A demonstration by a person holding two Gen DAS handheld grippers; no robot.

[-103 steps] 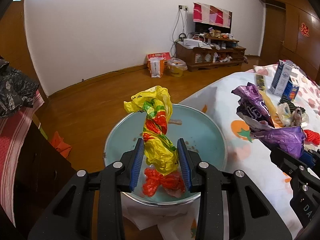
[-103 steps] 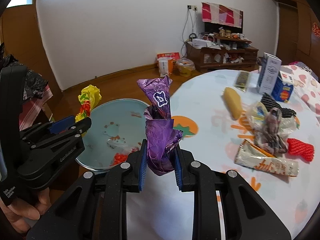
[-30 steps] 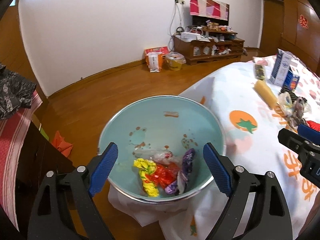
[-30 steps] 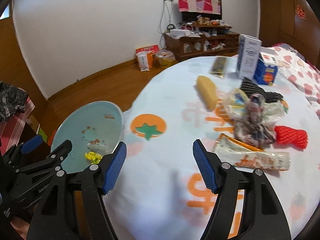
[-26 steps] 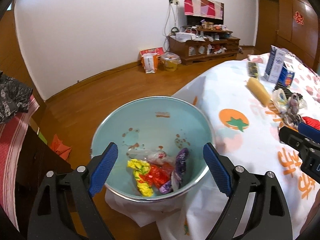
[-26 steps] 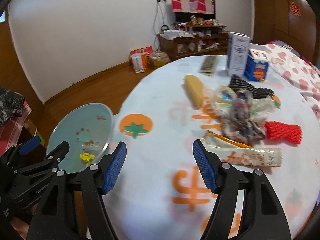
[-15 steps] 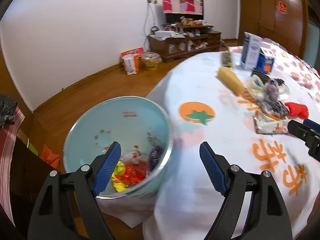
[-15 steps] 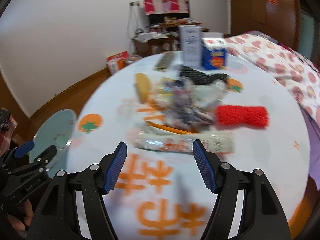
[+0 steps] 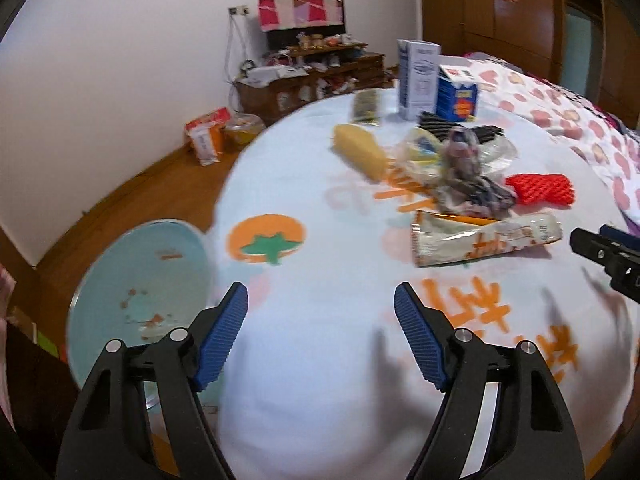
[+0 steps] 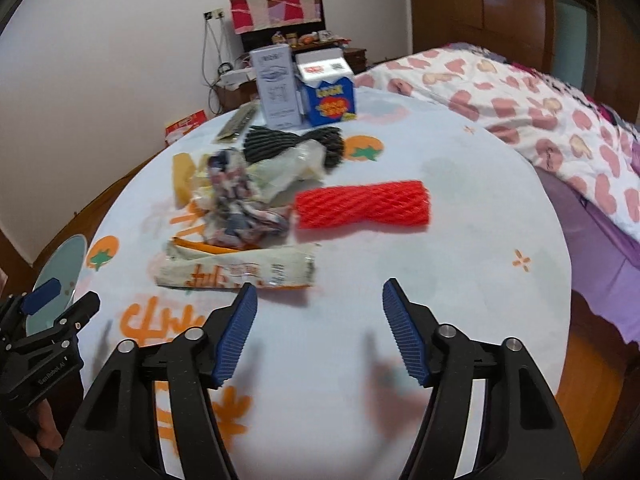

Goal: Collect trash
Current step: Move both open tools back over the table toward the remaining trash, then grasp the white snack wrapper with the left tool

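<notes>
Trash lies on the round white table: a long white-and-orange snack wrapper [image 9: 486, 238] [image 10: 236, 270], a crumpled grey-patterned bag [image 9: 466, 178] [image 10: 244, 204], a red foam net sleeve [image 9: 540, 188] [image 10: 362, 204], a clear plastic bag [image 10: 288, 166] and black foam netting [image 10: 292, 142]. The pale blue trash bin [image 9: 140, 292] [image 10: 56, 276] stands off the table's left edge. My left gripper [image 9: 320, 336] hovers over bare cloth beside the bin, jaws closing with nothing between them. My right gripper [image 10: 318, 328] hangs just short of the wrapper and red sleeve, jaws closing, empty.
A yellow packet [image 9: 360, 152], a dark flat packet [image 9: 366, 106], a grey-white carton [image 10: 276, 86] and a blue carton [image 10: 330, 92] sit at the table's far side. A bed with a heart-patterned quilt [image 10: 540, 120] lies to the right. A low cabinet [image 9: 304, 80] stands by the wall.
Both grippers let their bags fall into the bin, then swung right from the bin over the table toward the remaining trash. Their jaws have narrowed somewhat over the last second.
</notes>
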